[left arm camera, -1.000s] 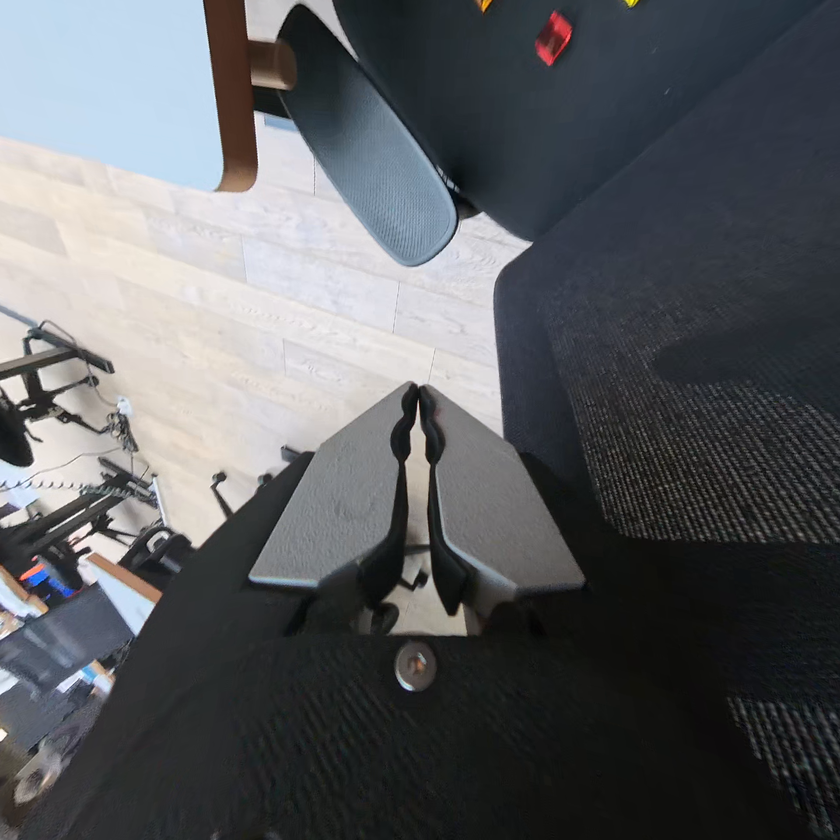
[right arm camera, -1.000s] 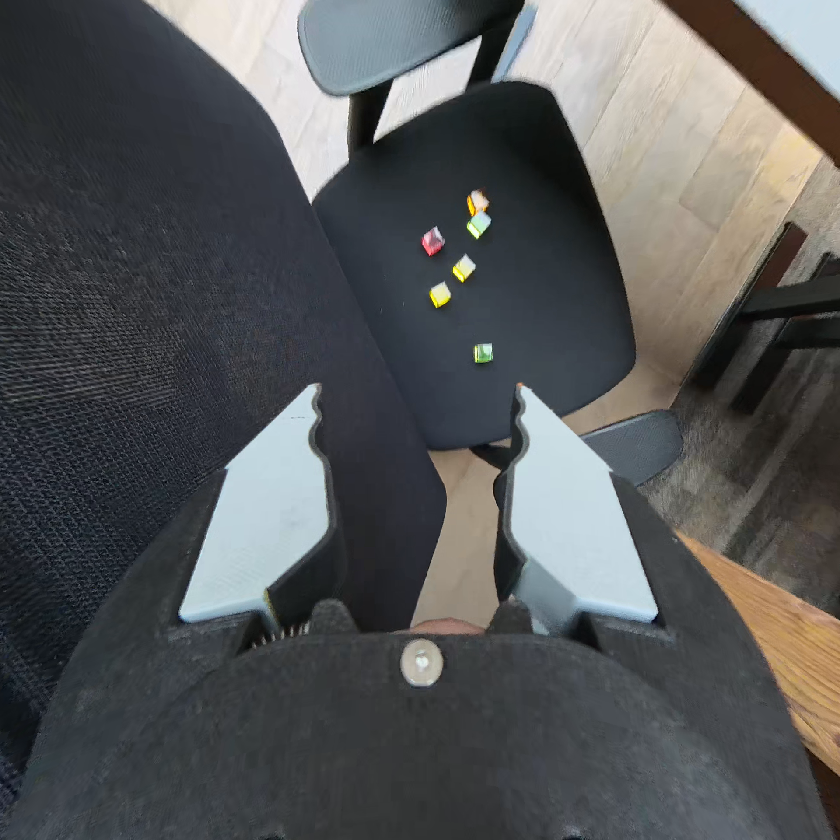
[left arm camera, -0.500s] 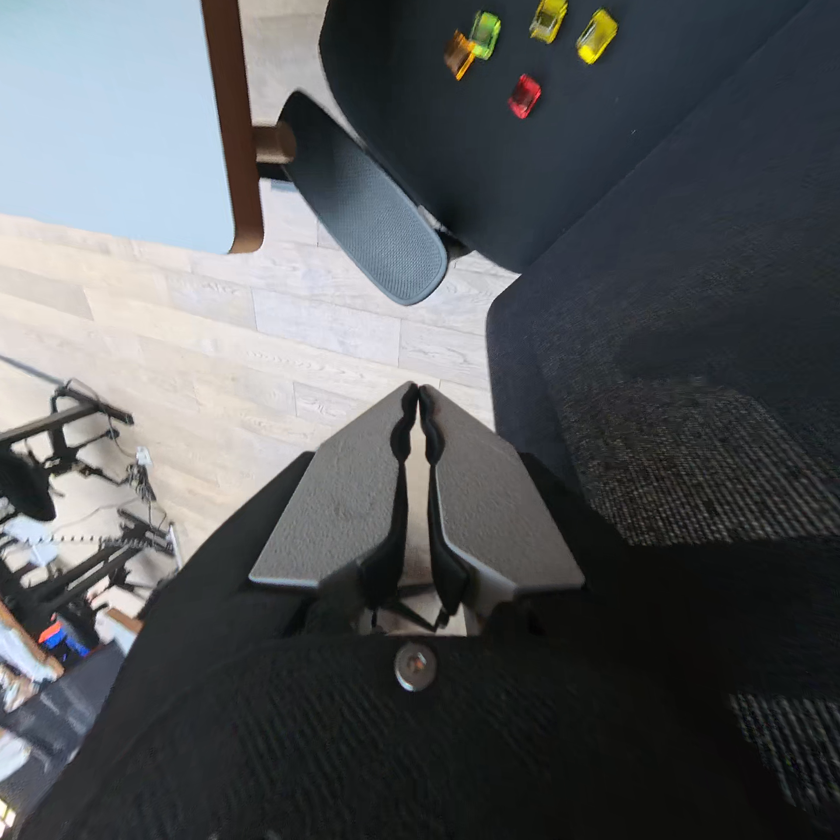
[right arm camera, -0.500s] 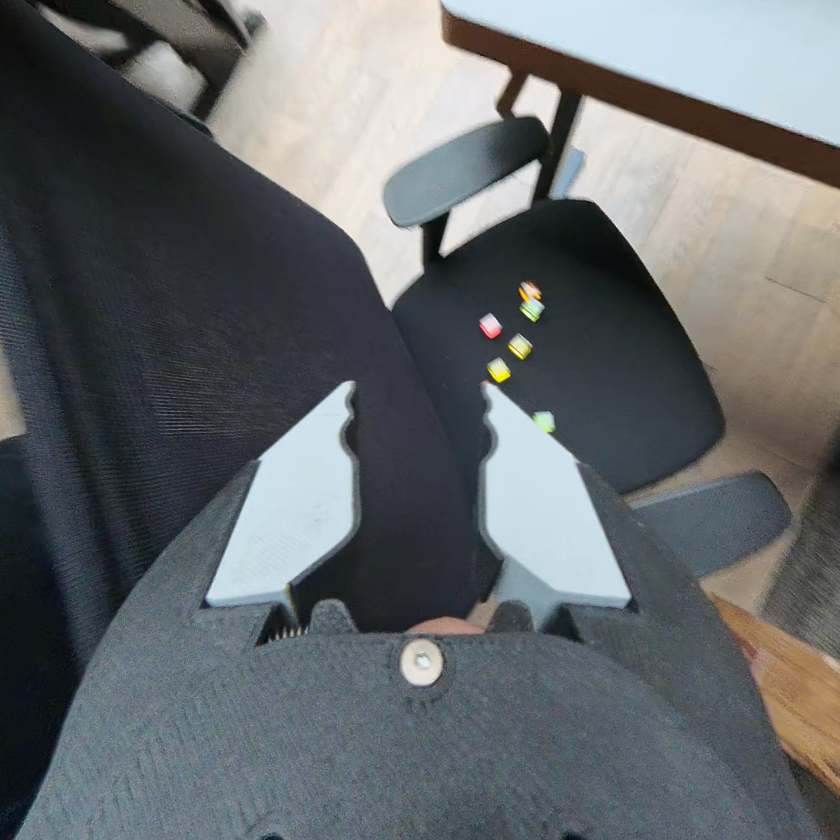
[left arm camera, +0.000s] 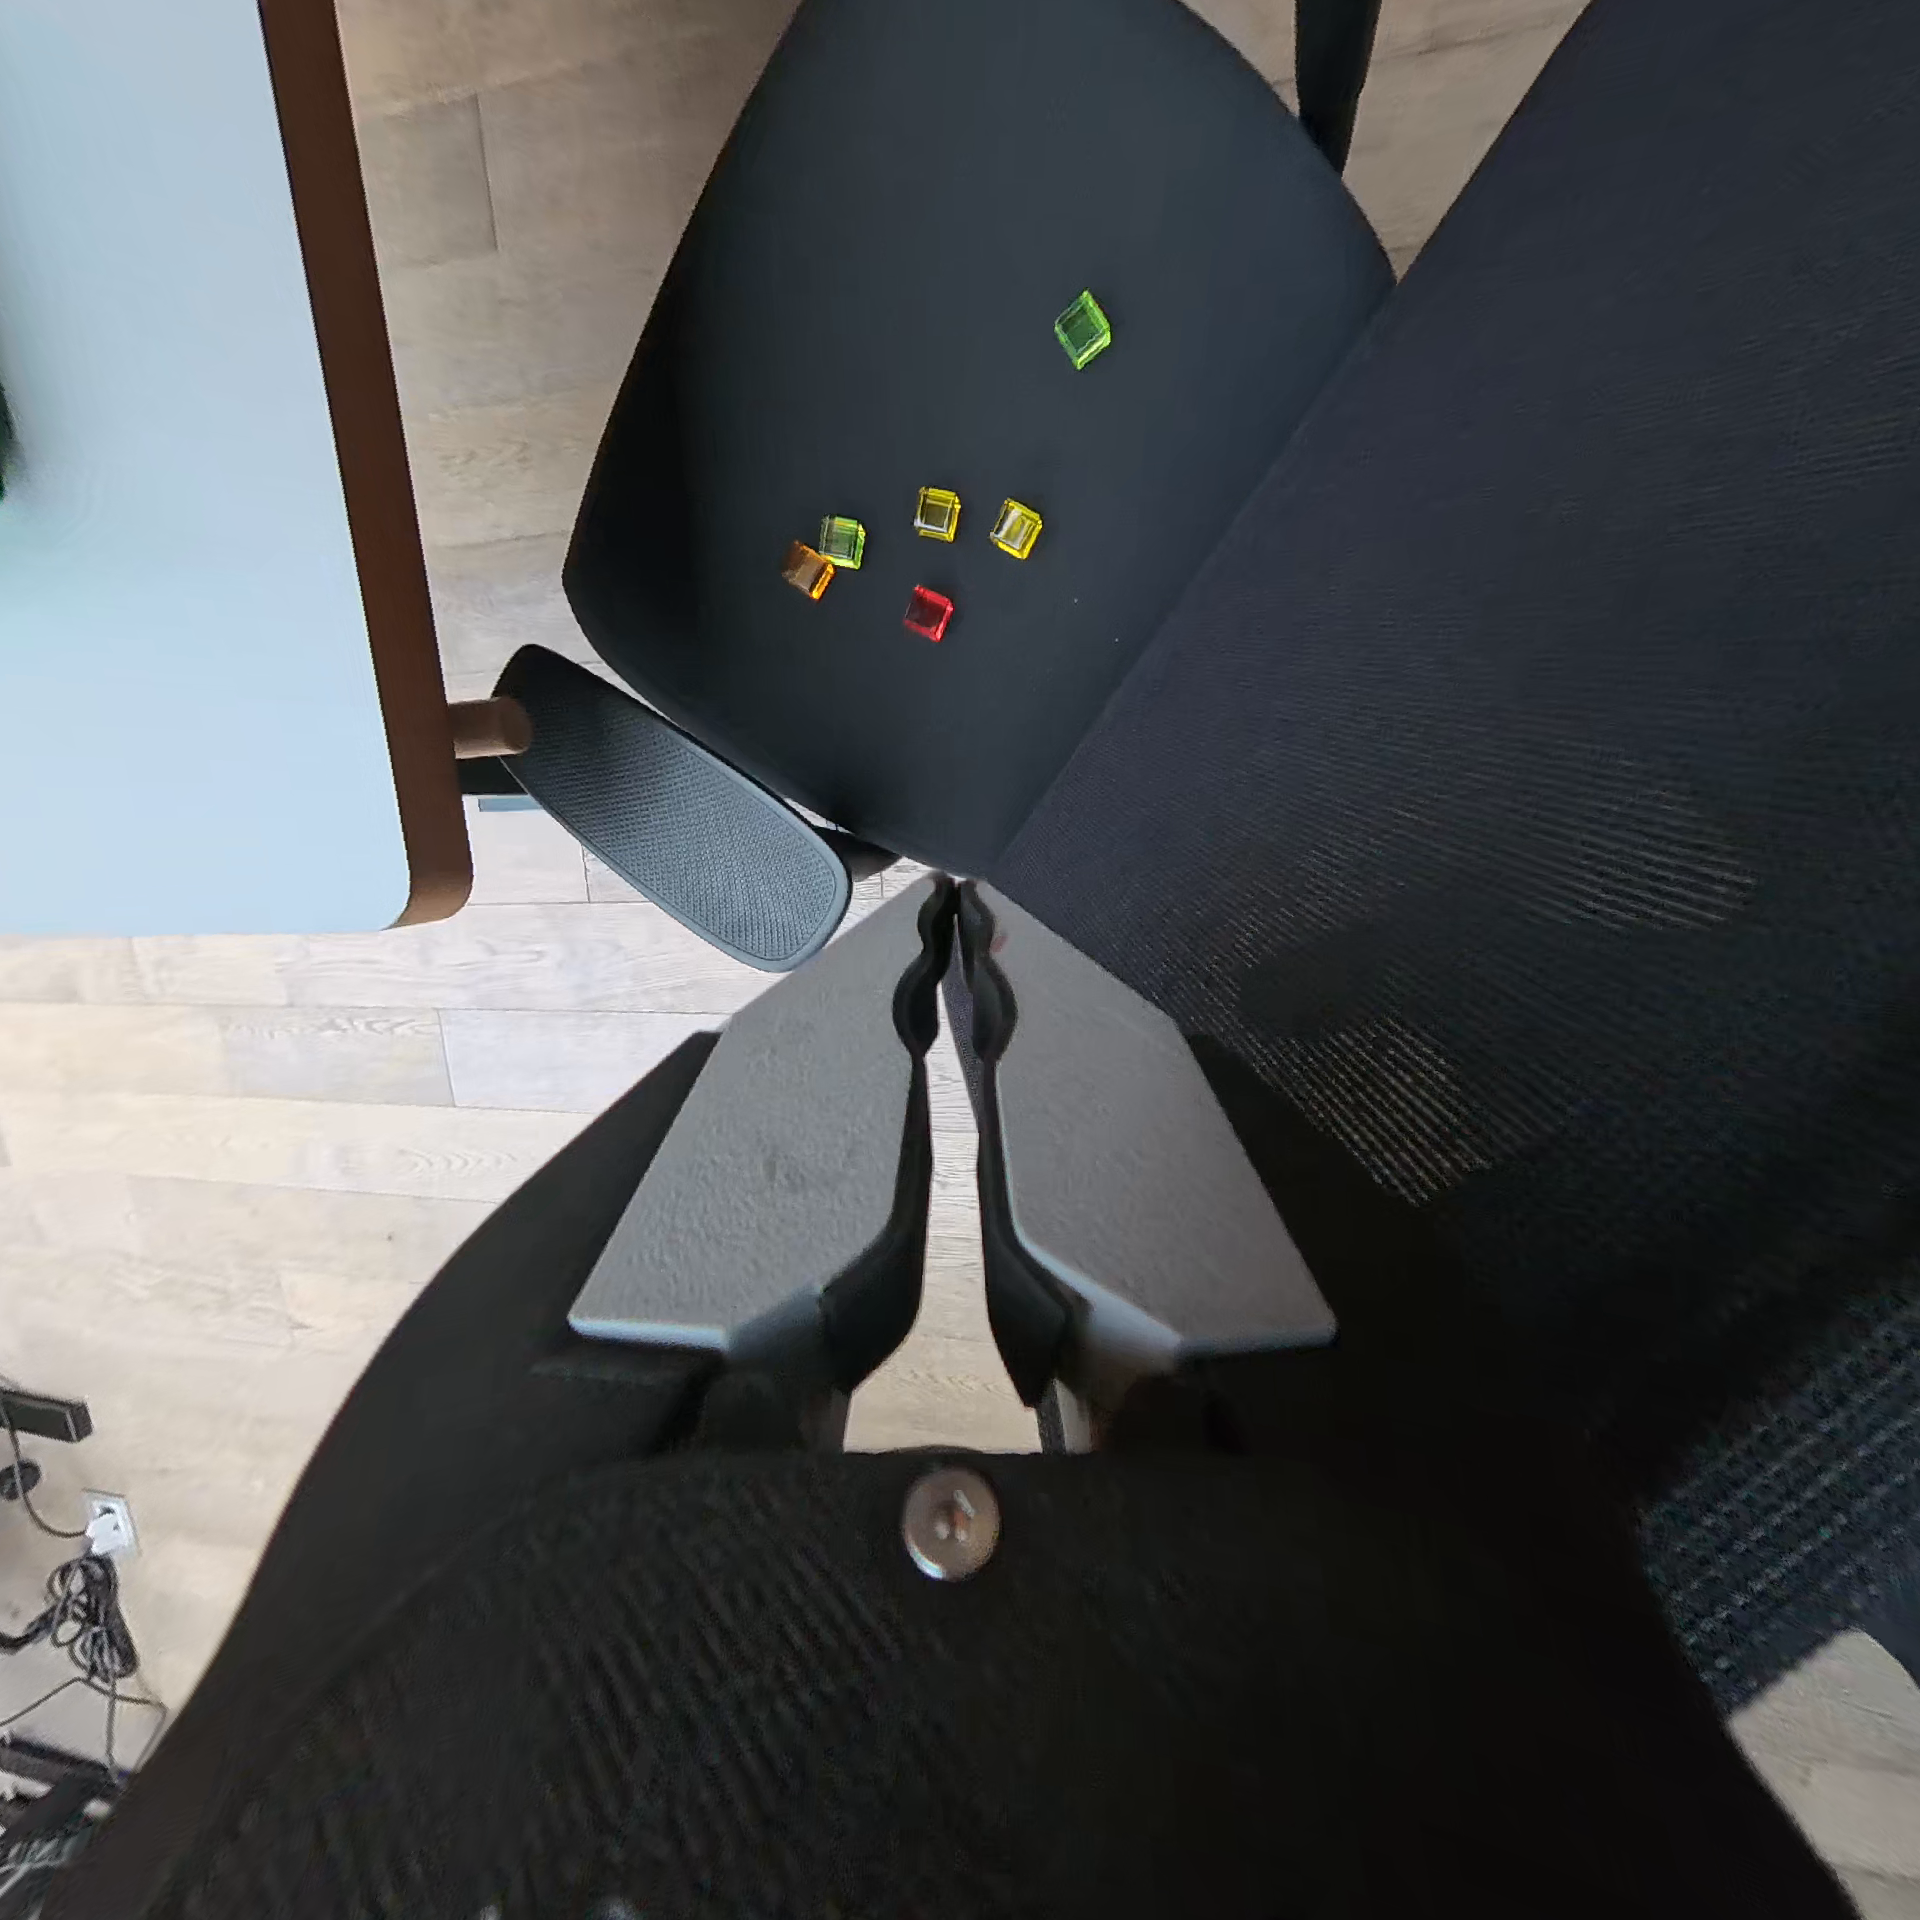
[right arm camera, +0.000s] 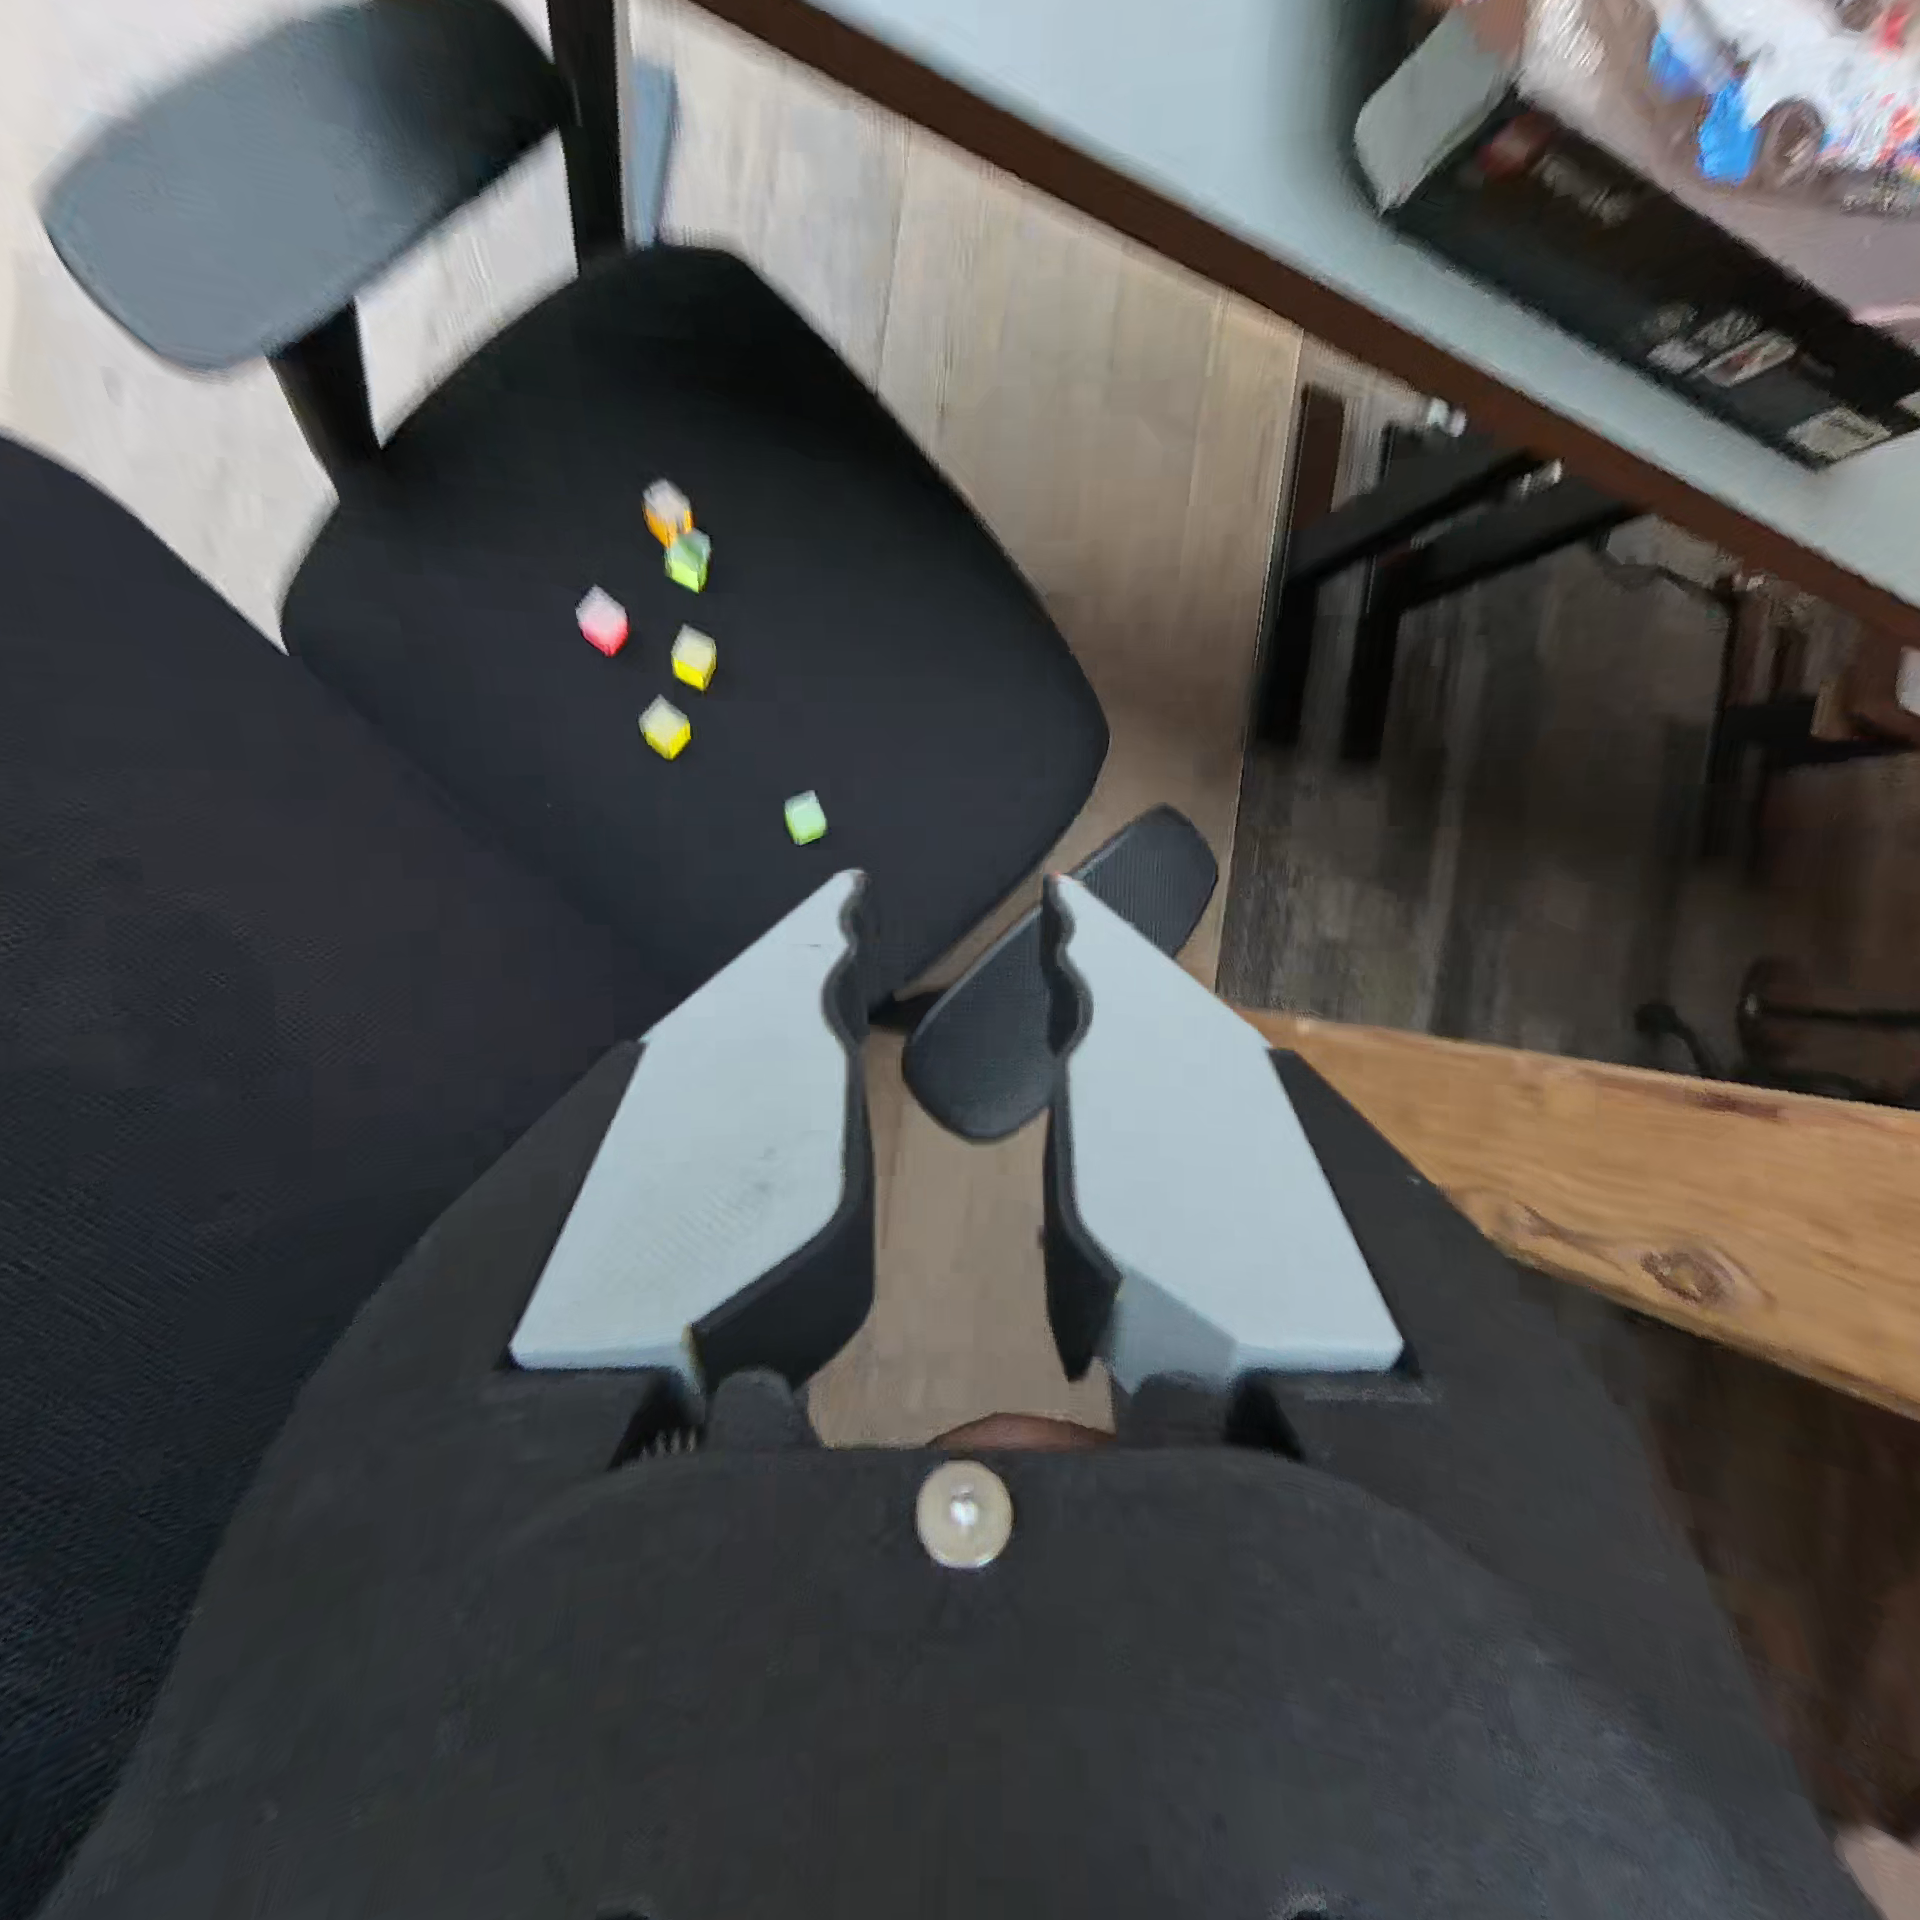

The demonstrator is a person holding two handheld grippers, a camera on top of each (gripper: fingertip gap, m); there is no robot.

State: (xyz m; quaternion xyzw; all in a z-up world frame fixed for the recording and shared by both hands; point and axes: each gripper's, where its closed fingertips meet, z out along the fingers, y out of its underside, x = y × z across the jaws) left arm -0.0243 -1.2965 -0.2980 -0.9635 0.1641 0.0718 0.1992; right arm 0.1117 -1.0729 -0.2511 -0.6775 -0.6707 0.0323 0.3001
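Left gripper: the left gripper [left arm camera: 948,894] was held above the near edge of the black mesh backrest [left arm camera: 1507,727], and its dark grey fingers [left arm camera: 790,1143] were closed together at the tips with nothing between them.
Right gripper: the right gripper [right arm camera: 956,888] was held in the air, and its pale grey fingers [right arm camera: 727,1143] stood apart and empty.
Small things: six small translucent plastic cubes lay on the black fabric seat of the office chair [left arm camera: 935,208], well apart from both grippers.
Group: an orange cube [left arm camera: 807,569] and a green cube [left arm camera: 842,541] were touching or almost touching; two yellow cubes [left arm camera: 936,513] [left arm camera: 1015,528] and a red cube [left arm camera: 928,613] lay near them.
Single cube: a second green cube [left arm camera: 1083,328] lay alone, farther from the group; in the right wrist view it [right arm camera: 804,817] was the cube nearest to the open fingers.
Handling: the cubes seemed smooth and very small against the fingers, and the seat under them was judged to be soft, so a square hold on two flat faces would probably be needed.
Pose, left: the gripper was pointed downward and forward past a grey mesh armrest [left arm camera: 675,821].
Pose, right: the gripper was tilted down toward the seat edge; this view was blurred.
Around: a pale blue counter with a brown edge [left arm camera: 156,520] was seen beside the chair, and a dark printed box [right arm camera: 1662,208] lay on it.
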